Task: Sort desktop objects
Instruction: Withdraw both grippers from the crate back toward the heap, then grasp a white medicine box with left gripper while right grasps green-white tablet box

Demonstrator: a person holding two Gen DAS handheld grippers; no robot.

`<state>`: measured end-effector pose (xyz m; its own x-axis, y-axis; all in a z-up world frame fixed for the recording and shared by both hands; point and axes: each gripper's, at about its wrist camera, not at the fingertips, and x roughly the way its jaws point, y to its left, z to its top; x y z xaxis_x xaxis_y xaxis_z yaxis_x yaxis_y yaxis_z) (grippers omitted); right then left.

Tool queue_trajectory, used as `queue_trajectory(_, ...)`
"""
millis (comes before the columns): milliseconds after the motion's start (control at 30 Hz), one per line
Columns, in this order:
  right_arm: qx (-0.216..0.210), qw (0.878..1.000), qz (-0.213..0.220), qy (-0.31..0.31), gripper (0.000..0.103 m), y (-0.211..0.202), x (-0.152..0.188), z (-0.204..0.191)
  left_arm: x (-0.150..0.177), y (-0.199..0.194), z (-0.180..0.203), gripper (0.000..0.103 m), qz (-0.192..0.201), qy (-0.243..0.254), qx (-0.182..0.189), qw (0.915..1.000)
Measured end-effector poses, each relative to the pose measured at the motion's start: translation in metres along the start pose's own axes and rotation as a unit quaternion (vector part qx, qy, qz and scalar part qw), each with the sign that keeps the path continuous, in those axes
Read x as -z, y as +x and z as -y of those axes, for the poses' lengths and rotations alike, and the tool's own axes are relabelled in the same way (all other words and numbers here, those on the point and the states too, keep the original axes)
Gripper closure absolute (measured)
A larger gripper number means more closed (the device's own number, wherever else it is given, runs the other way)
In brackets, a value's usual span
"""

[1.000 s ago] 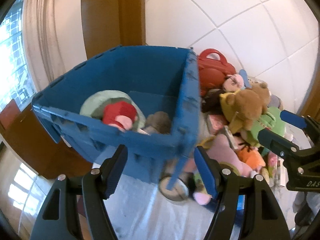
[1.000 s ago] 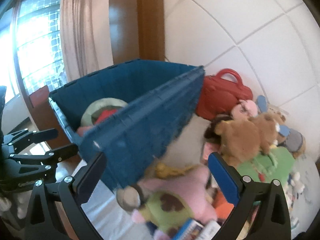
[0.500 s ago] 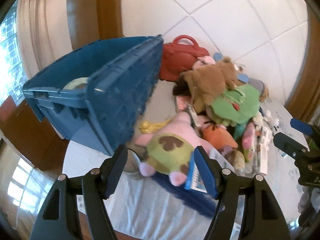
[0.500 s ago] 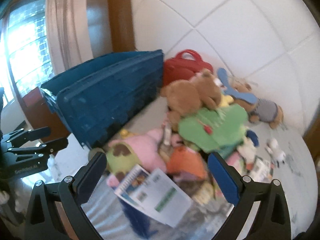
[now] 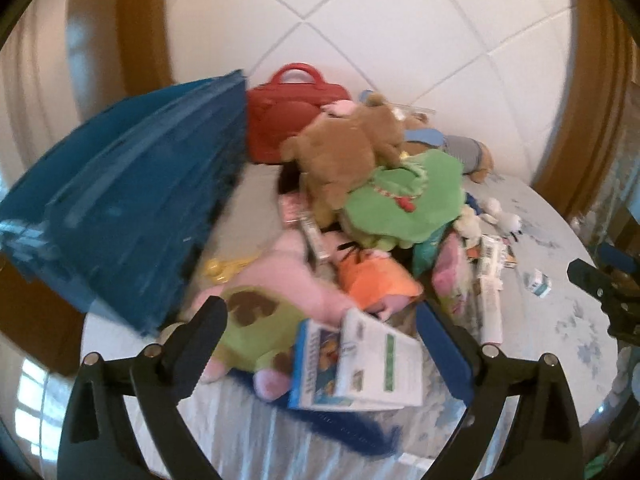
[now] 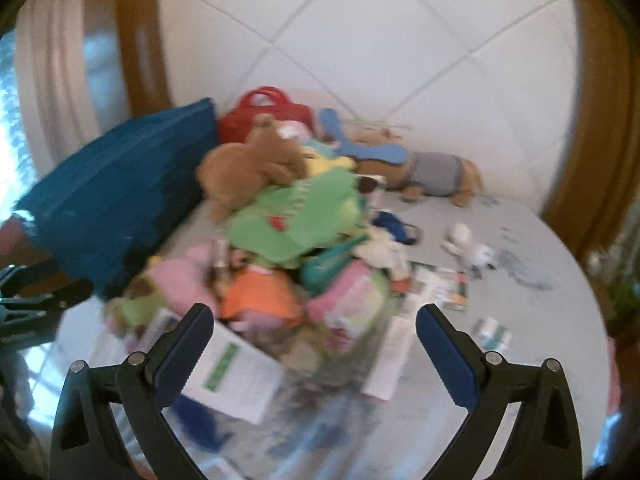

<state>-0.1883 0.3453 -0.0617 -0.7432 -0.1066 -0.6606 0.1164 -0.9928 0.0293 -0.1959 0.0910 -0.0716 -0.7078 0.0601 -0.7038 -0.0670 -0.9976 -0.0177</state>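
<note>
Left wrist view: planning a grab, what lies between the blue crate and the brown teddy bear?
In the left wrist view, a red handbag at the back; nearer, bare tablecloth.

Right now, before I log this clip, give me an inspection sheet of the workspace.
Surface: round table under a pale floral cloth.
Job's things: blue crate at left; heap of plush toys beside it, brown bear on top of green plush, pink plush in front; red case behind.
Clutter: open booklet, small boxes, white figures.
Grippers: left gripper and right gripper open, holding nothing.
Cables: nothing seen.
Surroundings: white tiled wall, wooden frames, curtain at left.
</note>
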Motion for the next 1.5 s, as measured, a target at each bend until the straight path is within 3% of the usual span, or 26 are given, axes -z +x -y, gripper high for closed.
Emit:
queue_trajectory(133,0.039,0.999,-0.005,0.033,0.000,0.007,0.003,0.032,-0.009,0.025,0.020,0.007,-0.004,0.014,0.027,0.9995)
queue_trajectory(367,0.077,0.994,-0.039,0.066,0.000,0.020,0.024,0.099,-0.012,0.071,0.089,0.007,-0.042,0.059,0.077,0.9944)
queue_trajectory(633,0.104,0.988,-0.077,0.088,0.000,0.042,0.047,0.185,-0.004,0.114,0.180,0.007,-0.077,0.072,0.087,0.9906)
queue_trajectory(900,0.042,0.988,-0.145,0.027,0.000,0.112,0.067,0.273,0.026,0.180,0.274,0.007,-0.140,0.040,0.045,0.9884)
queue_trajectory(1167,-0.026,0.981,-0.188,-0.027,0.000,0.173,0.082,0.303,0.050,0.229,0.298,0.007,-0.190,0.011,0.004,0.9817)
queue_trajectory(1233,-0.040,0.980,-0.193,-0.034,0.000,0.184,0.084,0.302,0.052,0.238,0.298,0.011,-0.197,0.005,-0.004,0.9804)
queue_trajectory(1400,-0.058,0.976,-0.203,-0.052,0.001,0.205,0.086,0.298,0.059,0.261,0.298,0.032,-0.221,-0.004,-0.015,0.9751)
queue_trajectory(1500,-0.065,0.976,-0.202,-0.058,0.006,0.213,0.083,0.297,0.061,0.269,0.299,0.035,-0.232,-0.002,-0.018,0.9727)
